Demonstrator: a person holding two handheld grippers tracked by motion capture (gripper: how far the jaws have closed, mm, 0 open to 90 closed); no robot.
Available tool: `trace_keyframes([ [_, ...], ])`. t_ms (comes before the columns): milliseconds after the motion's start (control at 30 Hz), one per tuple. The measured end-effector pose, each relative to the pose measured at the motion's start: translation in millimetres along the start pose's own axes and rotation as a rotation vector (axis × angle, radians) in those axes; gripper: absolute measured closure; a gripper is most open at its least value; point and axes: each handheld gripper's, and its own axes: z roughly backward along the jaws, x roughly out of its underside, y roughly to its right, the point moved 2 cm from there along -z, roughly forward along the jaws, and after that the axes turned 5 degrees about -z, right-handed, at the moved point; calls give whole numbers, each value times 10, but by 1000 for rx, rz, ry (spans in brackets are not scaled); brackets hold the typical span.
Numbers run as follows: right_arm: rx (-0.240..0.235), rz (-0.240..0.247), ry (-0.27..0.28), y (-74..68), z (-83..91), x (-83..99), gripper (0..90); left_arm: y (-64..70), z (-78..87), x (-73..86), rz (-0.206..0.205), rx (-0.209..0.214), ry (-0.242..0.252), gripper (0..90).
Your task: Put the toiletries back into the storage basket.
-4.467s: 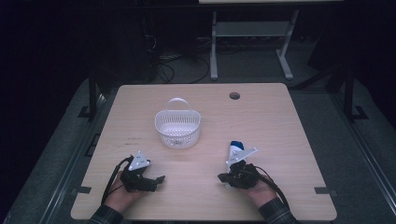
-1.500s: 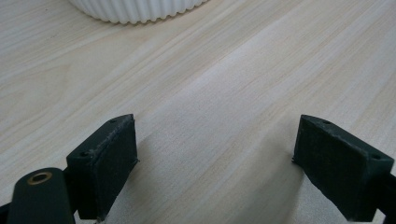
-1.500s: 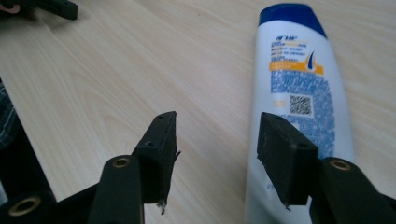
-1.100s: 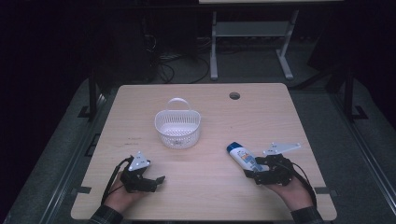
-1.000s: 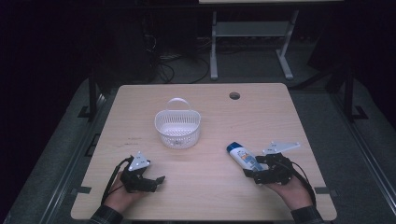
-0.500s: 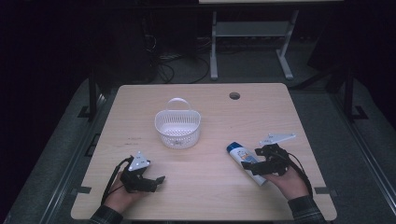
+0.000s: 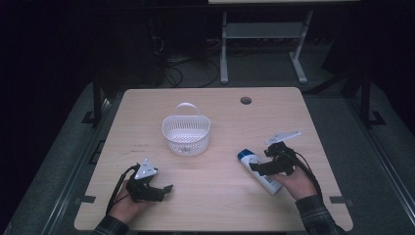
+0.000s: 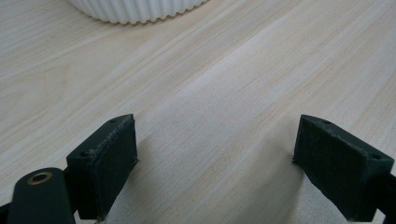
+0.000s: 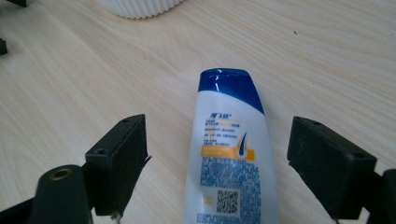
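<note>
A white shampoo bottle (image 7: pixel 248 159) with a blue cap lies flat on the wooden table (image 7: pixel 220 215), right of centre. My right gripper (image 7: pixel 259 169) is over its middle. In the right gripper view the bottle (image 9: pixel 229 154) runs up between the jaws with the cap pointing away, and the right gripper (image 9: pixel 219 154) is open with a gap on each side. A white ribbed basket (image 7: pixel 186 134) with a handle stands mid-table. My left gripper (image 7: pixel 164 188) rests at the front left, and in its own view the left gripper (image 8: pixel 215 149) is open over bare wood.
A round cable hole (image 7: pixel 245 100) sits near the table's far edge. The basket's base (image 8: pixel 135 9) shows at the top of the left gripper view. Beyond the table, a metal stand (image 7: pixel 225 54) and cables lie on the dark floor.
The right gripper has moved left from beside the bottle and now has its jaws on either side of it. The bottle, basket and left gripper have stayed put.
</note>
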Motion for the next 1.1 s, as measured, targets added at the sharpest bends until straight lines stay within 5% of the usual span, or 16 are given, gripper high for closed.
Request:
trace_keyframes([
  [567, 64, 1, -118, 97, -351, -142, 196, 0, 1, 0, 0, 0, -1, 125],
  [1100, 79, 27, -233, 84, -580, -82, 198, 0, 0, 0, 0, 0, -1, 125],
])
